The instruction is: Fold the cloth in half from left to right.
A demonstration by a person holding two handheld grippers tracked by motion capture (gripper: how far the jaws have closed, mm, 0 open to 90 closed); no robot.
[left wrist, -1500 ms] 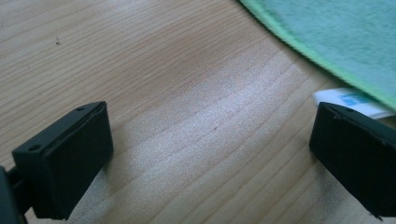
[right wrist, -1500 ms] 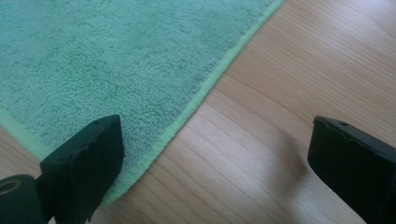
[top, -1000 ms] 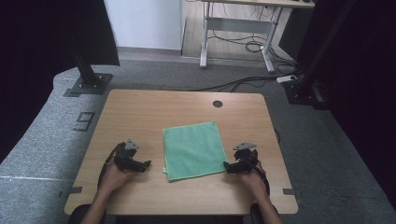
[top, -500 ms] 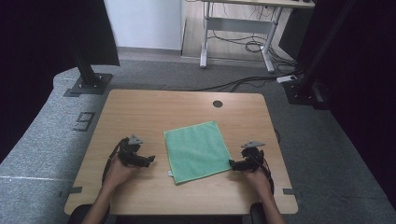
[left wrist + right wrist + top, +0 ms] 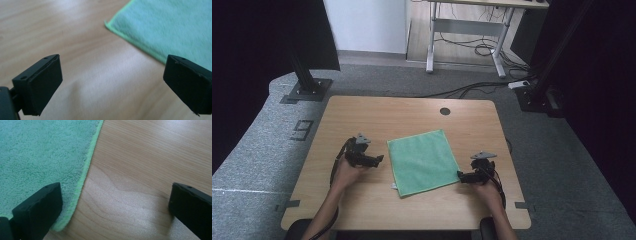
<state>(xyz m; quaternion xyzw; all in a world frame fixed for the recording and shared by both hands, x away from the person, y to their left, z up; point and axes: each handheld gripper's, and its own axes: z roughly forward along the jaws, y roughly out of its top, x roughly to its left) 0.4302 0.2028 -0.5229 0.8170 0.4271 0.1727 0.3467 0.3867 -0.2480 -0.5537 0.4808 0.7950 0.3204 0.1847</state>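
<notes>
A green cloth point(image 5: 422, 161) lies flat on the wooden table point(image 5: 377, 115), a little right of centre. My left gripper point(image 5: 379, 159) rests just off the cloth's left edge, open, pointing toward it. In the left gripper view the cloth point(image 5: 170, 27) and its corner lie ahead between the wide-apart jaws, over bare wood. My right gripper point(image 5: 459, 175) sits at the cloth's near right corner, open. In the right gripper view the cloth's edge point(image 5: 86, 167) runs between the jaws, one jaw over the cloth point(image 5: 37, 152), the other over wood.
A round cable hole point(image 5: 445, 111) sits near the table's far edge. Grey carpet surrounds the table, with black stand bases point(image 5: 307, 90) at far left and far right point(image 5: 537, 97). A desk frame with cables point(image 5: 467, 40) stands behind.
The cloth has shifted slightly to the right on the table. My right gripper has moved right with it, and the left gripper has edged right toward the cloth's left side.
</notes>
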